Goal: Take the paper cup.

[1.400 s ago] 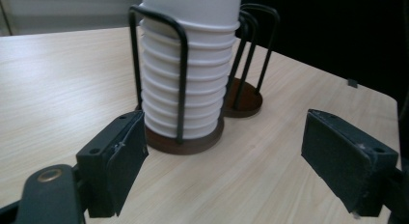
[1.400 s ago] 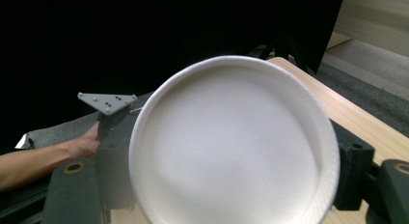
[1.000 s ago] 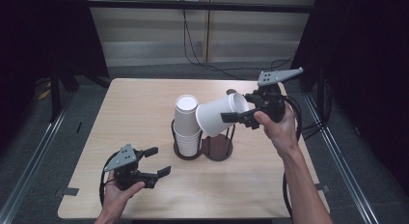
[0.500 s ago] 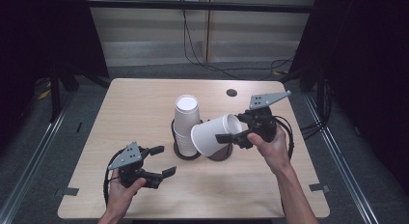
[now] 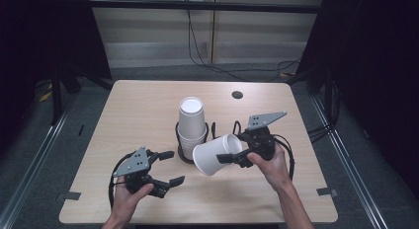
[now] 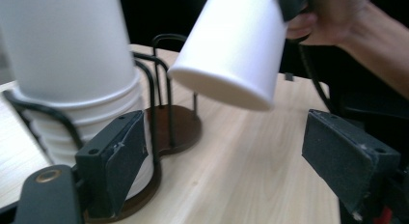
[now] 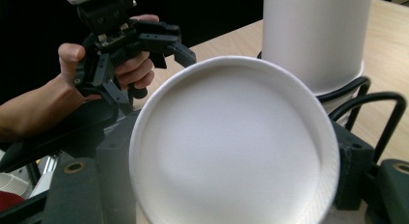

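A white paper cup (image 5: 210, 157) lies tilted on its side in the air, mouth toward the left, just right of the wire cup holder (image 5: 183, 159). My right gripper (image 5: 232, 149) is shut on its base end; the right gripper view shows the cup's round bottom (image 7: 231, 147) between the jaws. An upside-down stack of white cups (image 5: 190, 123) stands in the holder's left ring. Near the table's front left, my left gripper (image 5: 170, 167) is open with nothing between its jaws. In the left gripper view (image 6: 231, 156) it faces the stack (image 6: 67, 45) and the held cup (image 6: 236, 45).
The holder has a dark brown base (image 6: 176, 130) and black wire loops. A small dark round hole (image 5: 237, 95) sits in the light wooden table (image 5: 138, 110) at the back right. Cables lie on the floor behind the table.
My right hand has come down and toward the near edge with the cup, from above the holder to low beside it. The left gripper has hardly moved.
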### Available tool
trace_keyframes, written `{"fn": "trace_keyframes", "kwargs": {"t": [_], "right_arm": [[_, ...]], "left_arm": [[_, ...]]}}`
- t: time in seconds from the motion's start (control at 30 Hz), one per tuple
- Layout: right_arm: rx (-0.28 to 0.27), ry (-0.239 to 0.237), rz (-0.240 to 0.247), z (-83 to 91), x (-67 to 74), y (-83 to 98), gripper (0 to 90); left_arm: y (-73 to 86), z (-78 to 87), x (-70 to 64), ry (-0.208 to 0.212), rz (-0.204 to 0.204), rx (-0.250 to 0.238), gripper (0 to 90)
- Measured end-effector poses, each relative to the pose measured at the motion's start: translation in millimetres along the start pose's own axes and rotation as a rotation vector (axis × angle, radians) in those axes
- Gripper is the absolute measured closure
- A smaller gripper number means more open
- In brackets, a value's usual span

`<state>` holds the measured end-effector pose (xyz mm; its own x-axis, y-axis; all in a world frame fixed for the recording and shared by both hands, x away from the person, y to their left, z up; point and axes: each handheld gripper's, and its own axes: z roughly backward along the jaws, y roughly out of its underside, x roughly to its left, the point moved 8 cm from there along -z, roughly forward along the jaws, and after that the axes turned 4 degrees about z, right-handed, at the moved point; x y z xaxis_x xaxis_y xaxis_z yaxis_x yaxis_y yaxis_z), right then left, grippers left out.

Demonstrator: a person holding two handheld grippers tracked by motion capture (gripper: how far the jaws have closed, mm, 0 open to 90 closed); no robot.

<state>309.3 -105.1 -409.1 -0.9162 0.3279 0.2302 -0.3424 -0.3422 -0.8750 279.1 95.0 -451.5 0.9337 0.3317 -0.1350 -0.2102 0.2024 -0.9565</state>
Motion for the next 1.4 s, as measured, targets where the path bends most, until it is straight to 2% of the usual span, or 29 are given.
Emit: {"fn": "trace_keyframes", "kwargs": {"t": [0.17,0.37,0.53,0.67,0.8,0.83,0.93,1.03,1.13,1.2,1.4], "right_arm": [[0.002,-0.006,-0.010,-4.3,0.3,8.4,24.1],[0.017,-0.025,-0.006,-10.3,4.7,14.9,24.2],[0.021,-0.037,-0.008,-16.0,8.3,19.8,24.4],[0.026,-0.047,-0.009,-20.8,10.1,20.7,24.4],[0.028,-0.053,-0.009,-24.8,11.0,20.8,24.4],[0.030,-0.055,-0.008,-25.9,11.4,20.9,24.4],[0.036,-0.067,-0.006,-29.9,14.1,20.7,24.4],[0.038,-0.076,-0.001,-34.9,16.8,19.7,24.6],[0.044,-0.095,0.001,-40.1,19.1,19.1,24.7],[0.051,-0.102,0.000,-43.7,20.3,19.7,24.8],[0.054,-0.129,-0.002,-51.0,23.6,19.6,25.0]], "left_arm": [[-4.4,-9.7,-8.0,0.035,-0.004,0.011,15.5],[-4.8,-20.9,-8.6,0.056,-0.004,0.022,15.7],[-3.9,-24.9,-5.9,0.046,-0.008,0.029,15.7],[-1.3,-26.3,-6.6,0.048,-0.050,0.057,15.6],[0.8,-26.8,-9.2,0.079,-0.051,0.066,15.7],[1.0,-27.5,-8.9,0.066,-0.047,0.066,15.7],[0.8,-29.5,-5.2,0.025,0.006,0.058,15.6],[4.7,-30.7,-7.6,0.070,-0.002,0.082,15.6],[7.0,-33.2,-6.3,0.051,0.005,0.096,15.6],[8.5,-34.3,-6.8,0.069,0.014,0.104,15.5],[11.5,-37.8,-8.3,0.083,0.029,0.130,12.7]]}}
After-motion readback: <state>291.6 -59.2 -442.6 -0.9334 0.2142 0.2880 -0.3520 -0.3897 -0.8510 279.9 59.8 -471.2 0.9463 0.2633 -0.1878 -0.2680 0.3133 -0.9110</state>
